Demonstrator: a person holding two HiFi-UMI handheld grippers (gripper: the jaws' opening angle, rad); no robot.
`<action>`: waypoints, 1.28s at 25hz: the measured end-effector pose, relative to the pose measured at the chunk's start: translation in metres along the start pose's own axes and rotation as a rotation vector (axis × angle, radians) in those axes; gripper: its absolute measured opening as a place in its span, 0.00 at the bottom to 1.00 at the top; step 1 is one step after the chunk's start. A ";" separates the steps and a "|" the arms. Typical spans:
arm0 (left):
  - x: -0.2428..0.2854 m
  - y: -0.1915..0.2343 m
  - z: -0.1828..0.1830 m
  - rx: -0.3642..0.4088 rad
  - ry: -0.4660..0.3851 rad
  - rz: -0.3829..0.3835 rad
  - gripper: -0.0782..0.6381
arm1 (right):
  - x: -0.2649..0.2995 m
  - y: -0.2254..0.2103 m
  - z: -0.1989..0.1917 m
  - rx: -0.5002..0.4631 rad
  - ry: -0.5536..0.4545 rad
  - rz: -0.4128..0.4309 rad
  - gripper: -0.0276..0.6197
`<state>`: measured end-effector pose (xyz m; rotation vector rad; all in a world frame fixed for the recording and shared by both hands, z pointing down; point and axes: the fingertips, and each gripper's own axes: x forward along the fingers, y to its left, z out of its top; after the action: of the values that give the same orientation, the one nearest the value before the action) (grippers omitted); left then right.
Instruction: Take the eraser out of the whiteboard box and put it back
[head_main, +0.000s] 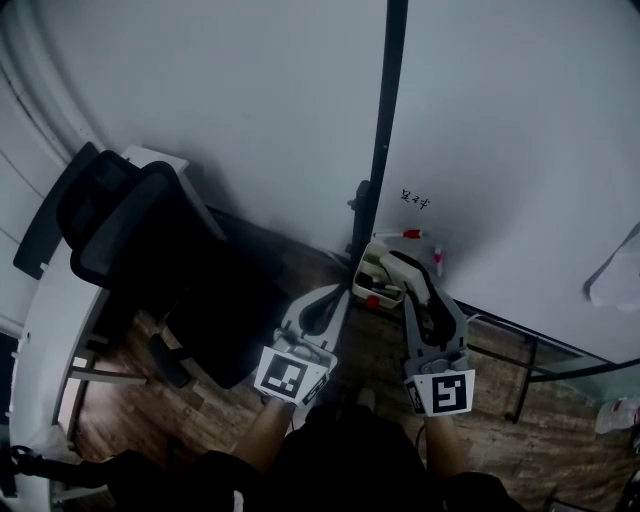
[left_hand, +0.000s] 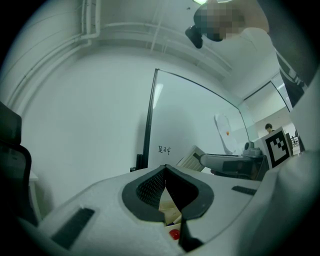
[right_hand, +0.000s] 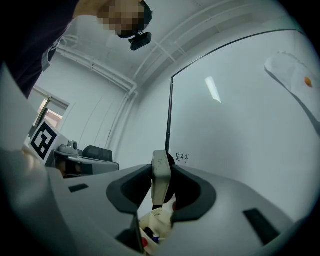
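While the left gripper (left_hand: 166, 184) is hovering near the box (head_main: 372, 281) with fingers closed on nothing, the right gripper (right_hand: 161, 189) is pinching the eraser (right_hand: 160, 169) across its flat faces just above that box, likely finding it light, stiff and easy.

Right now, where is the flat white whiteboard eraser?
In the right gripper view, the flat white eraser stands upright, clamped in the right gripper, above the cream box beside the whiteboard.
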<state>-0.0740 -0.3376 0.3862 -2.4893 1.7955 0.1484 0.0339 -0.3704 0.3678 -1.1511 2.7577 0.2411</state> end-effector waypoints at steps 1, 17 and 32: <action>0.000 0.000 0.000 0.001 0.000 0.001 0.12 | 0.000 0.000 0.001 -0.001 -0.001 -0.001 0.21; 0.017 0.006 0.018 0.047 -0.036 -0.030 0.12 | 0.012 -0.008 0.031 -0.240 0.007 0.141 0.21; 0.058 0.019 -0.005 0.016 0.005 -0.039 0.12 | 0.045 -0.014 -0.018 -0.325 0.151 0.330 0.21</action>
<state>-0.0736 -0.3986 0.3843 -2.5133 1.7419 0.1254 0.0113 -0.4152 0.3759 -0.7899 3.1175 0.6880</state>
